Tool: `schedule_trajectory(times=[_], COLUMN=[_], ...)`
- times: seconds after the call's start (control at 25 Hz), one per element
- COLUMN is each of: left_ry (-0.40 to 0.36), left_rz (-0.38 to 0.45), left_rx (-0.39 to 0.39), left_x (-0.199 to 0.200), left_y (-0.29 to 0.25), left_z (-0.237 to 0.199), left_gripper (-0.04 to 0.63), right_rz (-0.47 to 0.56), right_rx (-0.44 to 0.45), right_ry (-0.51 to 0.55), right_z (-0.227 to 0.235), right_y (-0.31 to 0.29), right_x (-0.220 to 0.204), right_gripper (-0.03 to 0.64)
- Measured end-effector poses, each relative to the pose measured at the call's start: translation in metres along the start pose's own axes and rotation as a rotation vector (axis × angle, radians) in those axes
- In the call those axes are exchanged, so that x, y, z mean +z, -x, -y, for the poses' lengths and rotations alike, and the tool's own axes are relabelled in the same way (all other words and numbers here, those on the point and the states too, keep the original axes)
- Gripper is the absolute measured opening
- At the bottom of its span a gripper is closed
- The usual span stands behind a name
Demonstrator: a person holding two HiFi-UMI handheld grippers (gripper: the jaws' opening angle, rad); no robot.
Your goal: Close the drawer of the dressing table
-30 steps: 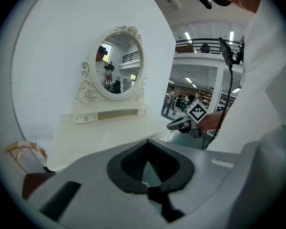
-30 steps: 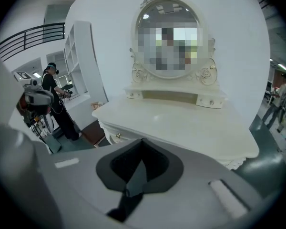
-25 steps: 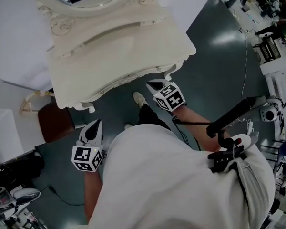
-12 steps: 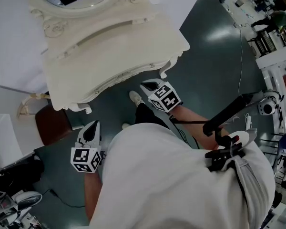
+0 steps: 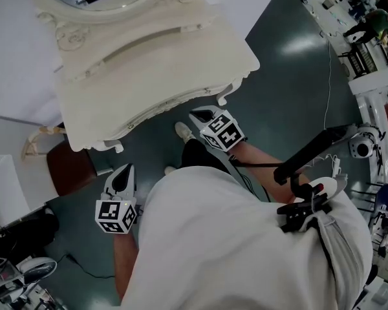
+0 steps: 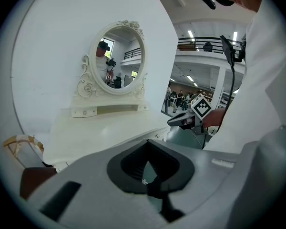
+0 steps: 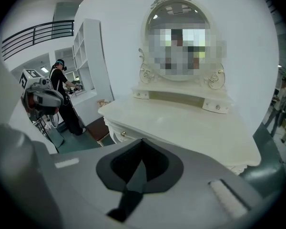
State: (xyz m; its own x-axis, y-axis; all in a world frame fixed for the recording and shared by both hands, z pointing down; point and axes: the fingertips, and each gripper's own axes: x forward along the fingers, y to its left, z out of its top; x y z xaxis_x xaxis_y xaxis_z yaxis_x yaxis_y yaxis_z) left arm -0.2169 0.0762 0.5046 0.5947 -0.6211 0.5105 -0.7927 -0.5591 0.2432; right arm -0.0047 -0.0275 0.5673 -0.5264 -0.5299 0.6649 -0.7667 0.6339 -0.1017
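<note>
Grey floor (image 5: 291, 89); dressing table (image 5: 149, 63) overhangs, hiding drawer (image 7: 126, 135) from head view; left gripper (image 5: 125, 171), right gripper (image 5: 198, 115) jaws closed, empty.

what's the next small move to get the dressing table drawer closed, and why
Probably ease the right tongs forward onto the cream drawer front with the small brass knob and push. Both tongs are shut and empty; the right pair hangs nearest the front edge of the cream carved dressing table, the left tongs further back. How far out the drawer stands is hard to tell.
</note>
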Motion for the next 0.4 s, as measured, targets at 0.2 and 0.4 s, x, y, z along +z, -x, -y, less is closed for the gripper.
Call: schedule_trajectory(times=[0.2,0.4], left_ry=[0.004,0.002], left_rz=[-0.019,-0.045], left_rx=[-0.002,-0.047], left_x=[0.011,0.030], left_y=[-0.026,-0.071], left_z=[-0.004,-0.017], left_gripper=[0.003,0.003], right_rz=[-0.009,-0.044], right_rx=[-0.012,-0.091], right_ry=[-0.014,-0.071], right_z=[0.031,0.087], right_y=[-0.002,0.003], right_x=[0.003,-0.006], right_gripper=[0.000,0.000])
